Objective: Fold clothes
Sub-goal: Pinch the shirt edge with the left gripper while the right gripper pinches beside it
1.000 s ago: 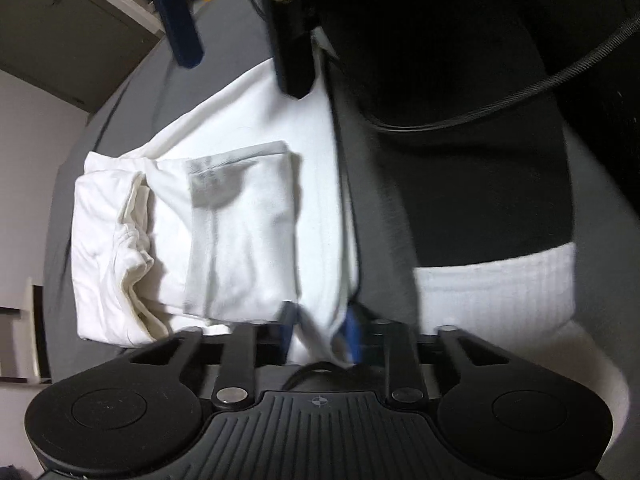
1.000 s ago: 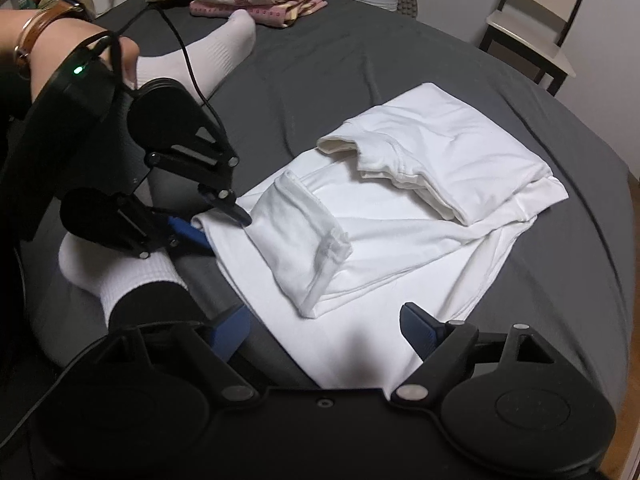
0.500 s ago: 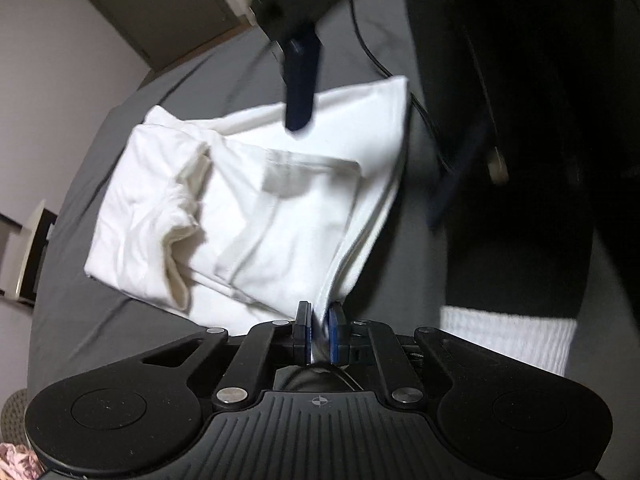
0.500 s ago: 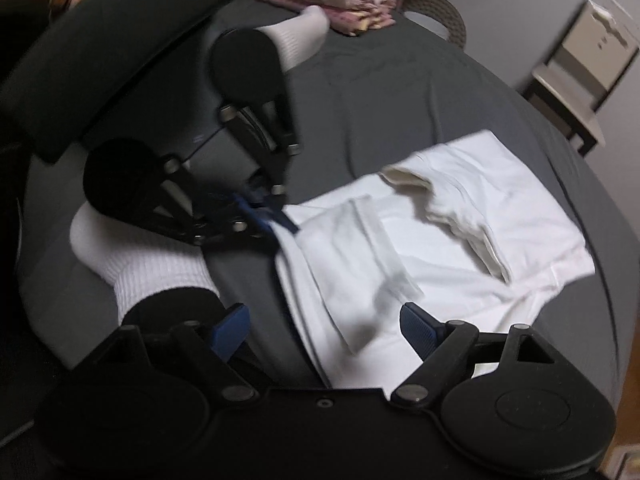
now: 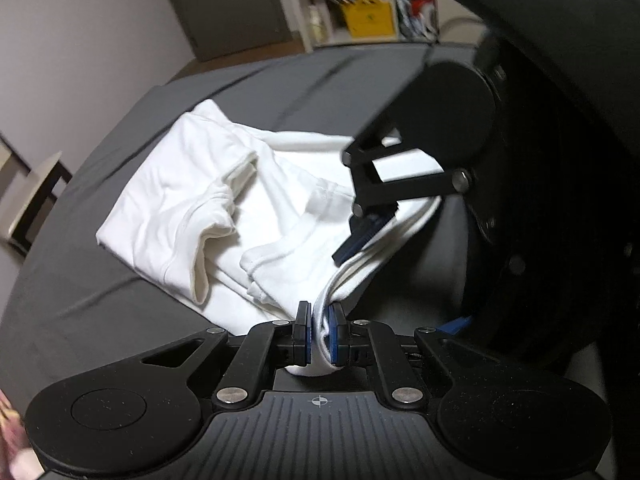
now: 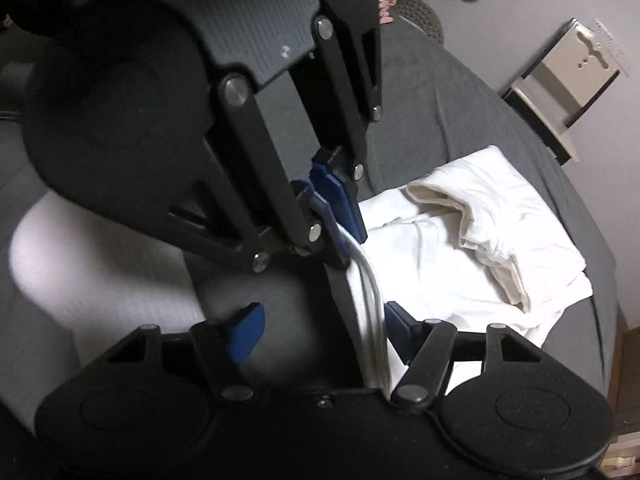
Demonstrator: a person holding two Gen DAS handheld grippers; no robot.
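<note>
Our left gripper (image 5: 319,334) pinches the white shirt's (image 5: 188,196) near hem. Our right gripper (image 6: 320,332) (fingers apart) straddles that edge alongside; the shirt stretches away ahead.

White garment (image 5: 208,200); dark grey sheet (image 5: 80,280); claw pads (image 5: 334,332) seemingly blue.

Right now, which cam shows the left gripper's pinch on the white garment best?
Left wrist: left gripper is shut on the white garment hem, the fabric showing between its pads. Right wrist shows it from outside, partly hidden by linkage.
</note>
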